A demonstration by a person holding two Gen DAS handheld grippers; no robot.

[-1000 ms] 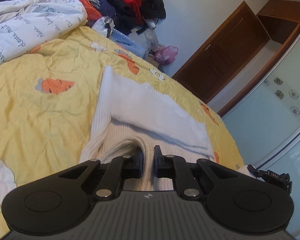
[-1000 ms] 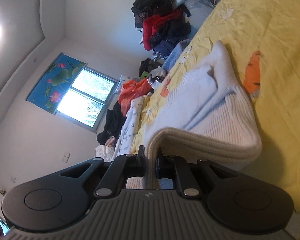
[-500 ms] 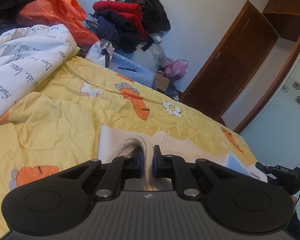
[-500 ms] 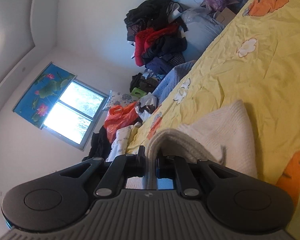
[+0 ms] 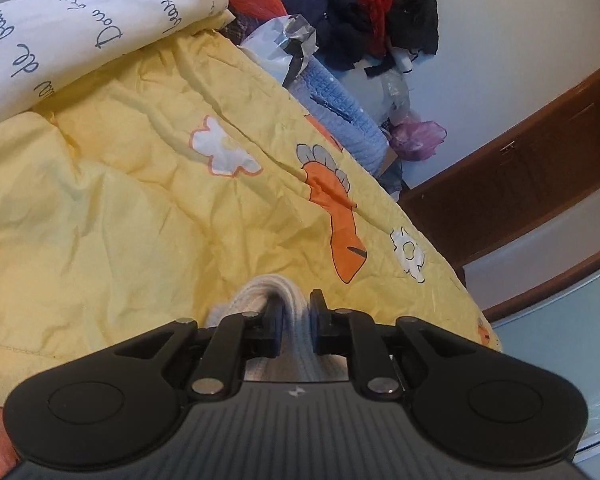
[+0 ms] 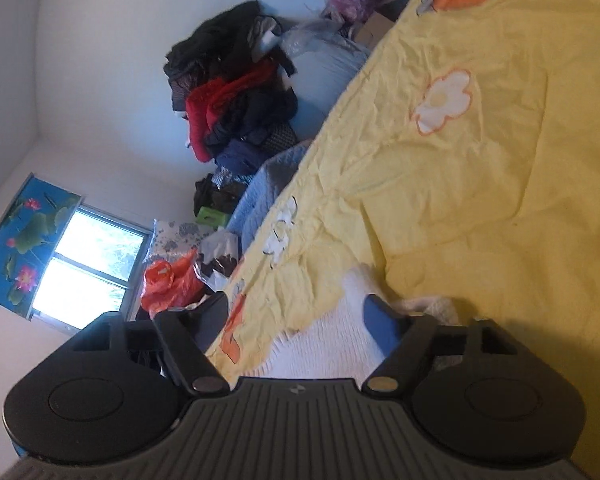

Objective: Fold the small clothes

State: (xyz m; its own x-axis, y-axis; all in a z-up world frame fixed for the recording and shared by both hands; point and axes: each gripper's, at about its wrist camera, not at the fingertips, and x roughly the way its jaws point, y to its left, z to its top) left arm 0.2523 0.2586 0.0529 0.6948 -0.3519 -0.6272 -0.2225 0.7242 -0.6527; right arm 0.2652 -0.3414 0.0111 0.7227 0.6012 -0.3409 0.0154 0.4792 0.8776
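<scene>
A white ribbed knit garment (image 5: 290, 324) lies on the yellow carrot-print bedspread (image 5: 120, 208). My left gripper (image 5: 294, 320) is shut on a thick folded edge of it; most of the garment is hidden under the gripper body. In the right wrist view my right gripper (image 6: 300, 320) is open, its fingers spread wide, and the white garment (image 6: 332, 344) lies flat on the bedspread (image 6: 480, 200) between and below them, free of the fingers.
A white quilt with script print (image 5: 60, 20) lies at the far left. A pile of red, black and navy clothes (image 5: 360, 4) sits past the bed's far edge by the wall. A brown door (image 5: 520, 168) stands to the right. A window (image 6: 88, 264) shows in the right wrist view.
My right gripper has opened and let go of the garment's edge, which now lies on the bed. Both grippers have carried the edge forward over the garment. The left stays shut.
</scene>
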